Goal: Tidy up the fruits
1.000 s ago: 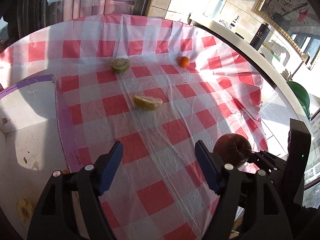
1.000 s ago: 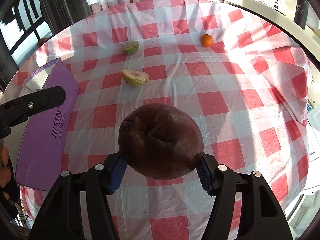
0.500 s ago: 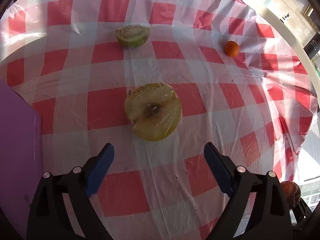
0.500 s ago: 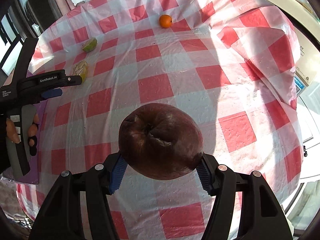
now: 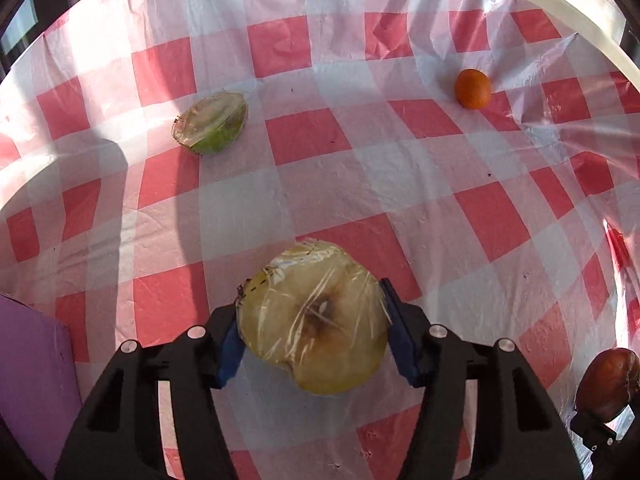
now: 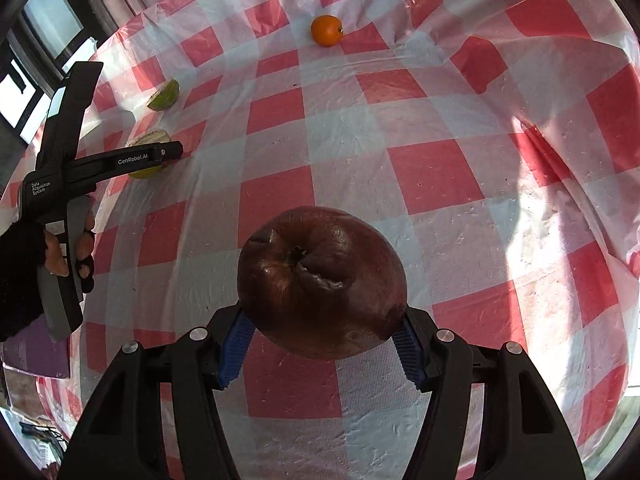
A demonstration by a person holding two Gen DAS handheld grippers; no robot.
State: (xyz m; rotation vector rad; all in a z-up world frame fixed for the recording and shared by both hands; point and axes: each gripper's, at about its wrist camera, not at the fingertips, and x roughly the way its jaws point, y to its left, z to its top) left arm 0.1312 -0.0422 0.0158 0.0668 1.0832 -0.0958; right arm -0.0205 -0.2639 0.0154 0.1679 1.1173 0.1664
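1. Fruits lie on a round table with a red and white checked cloth. In the left wrist view, the left gripper has its two blue pads on the sides of a yellow half apple wrapped in clear film, cut side up. The jaws hold it snugly.
2. A green half fruit sits toward the far left edge of the table. A small orange sits near the far right edge. A purple box shows at the near left.
3. In the right wrist view, the right gripper squeezes a dark brown apple between its jaws, above the cloth.
4. Far left, a gloved hand holds the other tool. Windows and curtains are behind the table.
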